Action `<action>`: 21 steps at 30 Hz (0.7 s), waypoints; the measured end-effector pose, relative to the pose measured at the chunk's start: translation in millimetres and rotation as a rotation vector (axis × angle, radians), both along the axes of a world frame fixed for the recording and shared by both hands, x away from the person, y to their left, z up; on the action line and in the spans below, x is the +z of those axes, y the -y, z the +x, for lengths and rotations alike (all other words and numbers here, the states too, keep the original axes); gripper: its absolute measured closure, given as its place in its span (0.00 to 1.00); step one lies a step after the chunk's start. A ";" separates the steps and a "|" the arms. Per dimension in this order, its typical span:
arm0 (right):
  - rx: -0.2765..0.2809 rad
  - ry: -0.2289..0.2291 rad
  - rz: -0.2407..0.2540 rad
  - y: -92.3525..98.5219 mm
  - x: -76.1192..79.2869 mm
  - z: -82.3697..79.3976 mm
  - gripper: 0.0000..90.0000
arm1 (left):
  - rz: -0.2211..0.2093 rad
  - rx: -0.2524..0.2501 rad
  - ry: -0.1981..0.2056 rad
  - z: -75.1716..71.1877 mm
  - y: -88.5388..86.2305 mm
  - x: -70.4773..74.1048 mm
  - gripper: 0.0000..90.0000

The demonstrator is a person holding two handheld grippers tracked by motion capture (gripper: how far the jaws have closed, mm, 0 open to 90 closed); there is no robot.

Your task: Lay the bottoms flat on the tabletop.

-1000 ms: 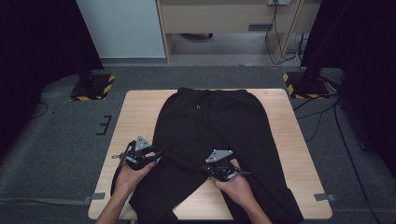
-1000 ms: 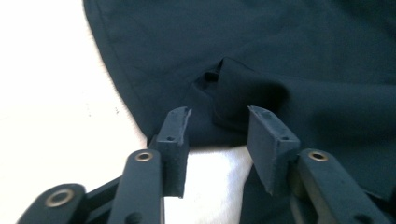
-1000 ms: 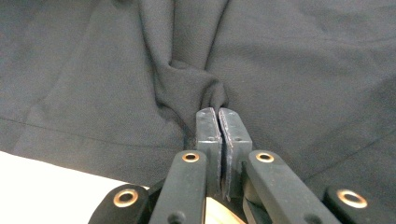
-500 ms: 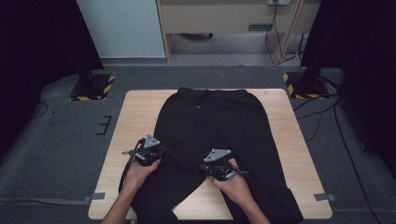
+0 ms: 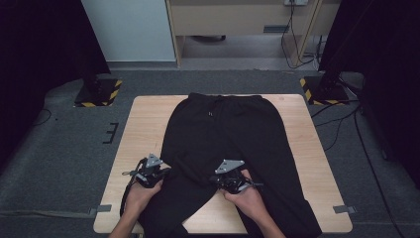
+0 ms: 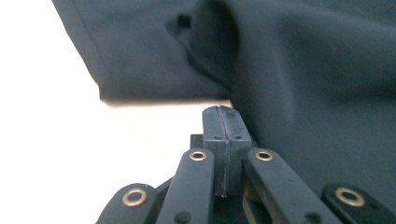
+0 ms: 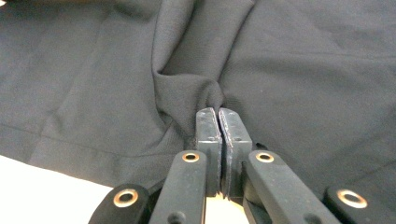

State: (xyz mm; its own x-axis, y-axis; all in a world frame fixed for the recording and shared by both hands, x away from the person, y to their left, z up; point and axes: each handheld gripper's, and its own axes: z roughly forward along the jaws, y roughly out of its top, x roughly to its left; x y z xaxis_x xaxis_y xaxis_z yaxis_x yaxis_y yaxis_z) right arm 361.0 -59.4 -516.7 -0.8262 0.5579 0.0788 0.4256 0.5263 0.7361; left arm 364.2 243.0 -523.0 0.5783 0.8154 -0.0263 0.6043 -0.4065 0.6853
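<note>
Black, soft cloth covers most of the wooden table (image 5: 143, 124): a pair of jogging trousers (image 5: 223, 134) lies flat on it. The waist with its cord is at the far side and the two legs run back toward the person.

On the left, the left gripper (image 5: 159, 171) sits at the outer edge of one trouser leg. Its jaws have just been closing, and in the left gripper view the pads (image 6: 212, 126) are pressed flat together right beside the cloth edge. I see no cloth between them, so this grab may have missed.

On the right, the right gripper (image 5: 229, 176) sits where the two legs split. In the right gripper view (image 7: 217, 112) its jaws are pinched tight on a small fold of the trousers (image 7: 289, 79), and the cloth bunches up into the tips.

These trousers look light and floppy. They will sag, fold and slide if pulled, and they will not break. A thin single layer can slip out of the pads. I think it is best to take a thick part, like the side seam, the hem or a pinched-up fold. Holding two spots well apart would stop the cloth from drooping in the middle.
</note>
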 end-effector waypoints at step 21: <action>0.019 0.000 0.011 -12.7 3.5 0.0 0.98 | -0.020 0.023 -0.002 -35.5 -12.4 1.0 0.86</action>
State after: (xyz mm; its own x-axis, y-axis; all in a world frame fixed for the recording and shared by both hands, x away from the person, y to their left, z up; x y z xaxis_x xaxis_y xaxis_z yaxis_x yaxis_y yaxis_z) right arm 361.0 -46.7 -513.2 -0.8367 0.5409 0.0853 0.4157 0.5260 0.7420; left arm 328.7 255.4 -522.1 0.5592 0.8279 -0.0437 0.6147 -0.3786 0.6920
